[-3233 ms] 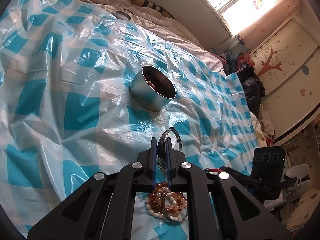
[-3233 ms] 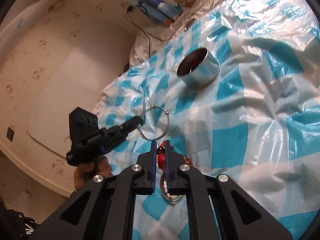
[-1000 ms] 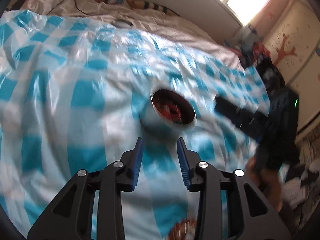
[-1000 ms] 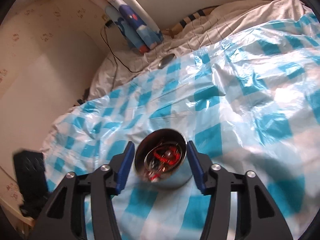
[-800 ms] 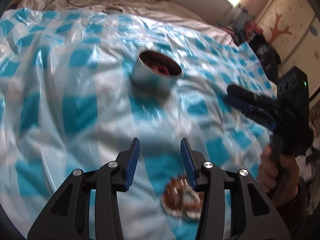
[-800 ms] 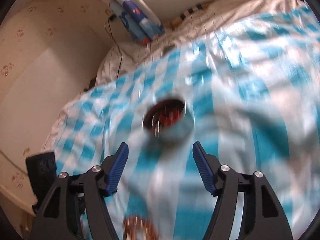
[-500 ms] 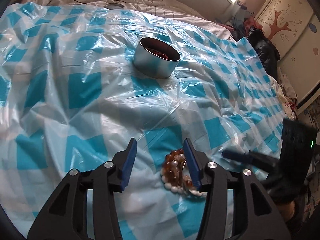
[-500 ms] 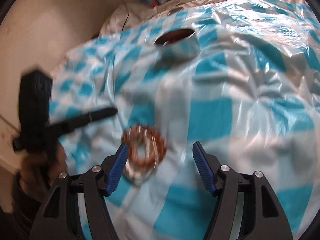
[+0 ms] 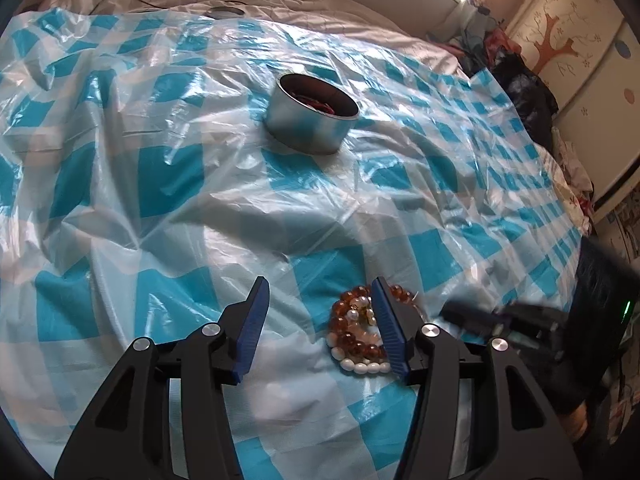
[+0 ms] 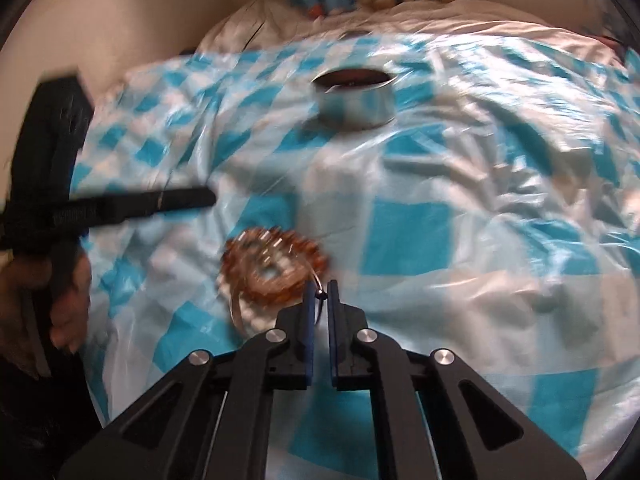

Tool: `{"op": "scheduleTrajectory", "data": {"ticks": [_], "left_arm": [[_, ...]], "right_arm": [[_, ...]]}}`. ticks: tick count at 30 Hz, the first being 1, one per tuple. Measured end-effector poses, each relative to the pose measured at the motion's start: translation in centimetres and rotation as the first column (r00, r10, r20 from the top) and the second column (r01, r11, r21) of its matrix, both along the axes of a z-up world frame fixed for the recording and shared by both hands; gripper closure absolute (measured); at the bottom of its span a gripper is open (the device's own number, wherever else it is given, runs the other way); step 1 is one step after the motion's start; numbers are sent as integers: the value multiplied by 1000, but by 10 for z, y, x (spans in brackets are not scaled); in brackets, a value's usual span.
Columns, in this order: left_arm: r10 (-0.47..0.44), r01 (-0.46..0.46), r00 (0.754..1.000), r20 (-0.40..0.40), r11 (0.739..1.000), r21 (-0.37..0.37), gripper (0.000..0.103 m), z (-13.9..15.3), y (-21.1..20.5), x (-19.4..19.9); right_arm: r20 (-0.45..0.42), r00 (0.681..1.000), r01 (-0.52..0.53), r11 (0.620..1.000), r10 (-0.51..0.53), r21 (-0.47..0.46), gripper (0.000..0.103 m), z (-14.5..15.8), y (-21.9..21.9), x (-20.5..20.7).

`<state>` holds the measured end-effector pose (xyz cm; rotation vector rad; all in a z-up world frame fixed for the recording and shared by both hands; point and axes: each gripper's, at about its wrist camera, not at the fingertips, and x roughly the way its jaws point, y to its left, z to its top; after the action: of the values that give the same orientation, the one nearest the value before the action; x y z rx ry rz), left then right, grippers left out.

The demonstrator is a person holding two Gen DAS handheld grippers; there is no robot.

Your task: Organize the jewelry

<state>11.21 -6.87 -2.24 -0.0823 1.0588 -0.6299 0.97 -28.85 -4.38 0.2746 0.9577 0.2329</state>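
Amber and pearl bracelets (image 9: 360,330) heaped, metal tin (image 9: 311,114) upright beyond

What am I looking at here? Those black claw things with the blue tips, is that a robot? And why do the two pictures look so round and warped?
It is no robot arm. A person holds a two-finger gripper in each hand, and each gripper carries a wide-angle camera that looks forward along its fingers, which bends the picture. One picture comes from the left gripper, the other from the right gripper.

Both look down on a bed covered with a blue and white checked plastic sheet. On it stands a round metal tin with some red jewelry inside. Nearer lies a pile of amber and white bead bracelets.

The left gripper is open, one finger beside the pile. The right gripper's fingers are nearly closed around a thin metal ring at the pile's edge; that picture is blurred, so a firm grip is uncertain.
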Motion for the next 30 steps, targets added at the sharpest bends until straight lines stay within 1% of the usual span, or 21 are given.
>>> {"op": "scheduleTrajectory", "data": {"ticks": [3,6,10,12,14,15,16,17,18,20,22,23,25,26,27,28,30], "left_arm": [[-54,54,998,9,998,42,53,-4,-13,-6],[-117,112,992,49,989,96,53,-7,-30,-14],[-188,165,976,113,969,186,53,-10,-50,-25],[-225,195,967,122,956,221,53,-14,-58,-30],[-237,202,963,129,949,241,53,-18,-63,-32],[-241,205,962,130,948,244,56,-20,-64,-32],[-247,211,961,128,947,243,71,-20,-65,-31],[-257,218,959,124,940,262,80,-22,-66,-31],[-266,224,956,124,934,277,85,-24,-66,-31],[-280,236,951,132,932,276,88,-21,-66,-33],[-287,241,947,143,931,275,88,-18,-65,-35],[-282,238,948,144,935,265,88,-16,-63,-34],[-262,224,955,141,944,240,88,-12,-57,-31],[-249,215,960,130,949,230,88,-11,-53,-27],[-245,215,963,109,950,227,88,-12,-51,-24],[-240,214,966,92,949,230,87,-15,-49,-21],[-230,203,969,87,948,243,87,-17,-47,-19]], "right_arm": [[20,997,74,997,-74,16,97,4,-18,1],[26,990,139,990,-140,22,97,6,-33,1],[7,974,224,970,-226,90,96,2,-55,1],[-14,969,248,964,-248,90,96,-2,-60,3],[-45,966,257,962,-253,93,95,-9,-62,5],[-59,966,258,961,-253,96,94,-13,-63,6],[-67,965,259,961,-253,97,94,-15,-63,6],[-76,965,259,961,-252,95,94,-17,-62,7],[-78,965,259,961,-252,95,94,-18,-62,7],[-80,964,262,960,-255,100,94,-19,-63,8],[-82,962,267,958,-259,103,94,-20,-64,8],[-83,962,269,957,-261,107,93,-20,-65,8],[-79,963,265,958,-258,111,83,-20,-64,8],[-79,967,252,962,-244,110,73,-21,-62,10],[-79,970,239,966,-232,96,68,-22,-58,11],[-79,972,228,971,-223,71,67,-23,-54,12],[-76,974,216,976,-214,19,67,-23,-47,14]]}}
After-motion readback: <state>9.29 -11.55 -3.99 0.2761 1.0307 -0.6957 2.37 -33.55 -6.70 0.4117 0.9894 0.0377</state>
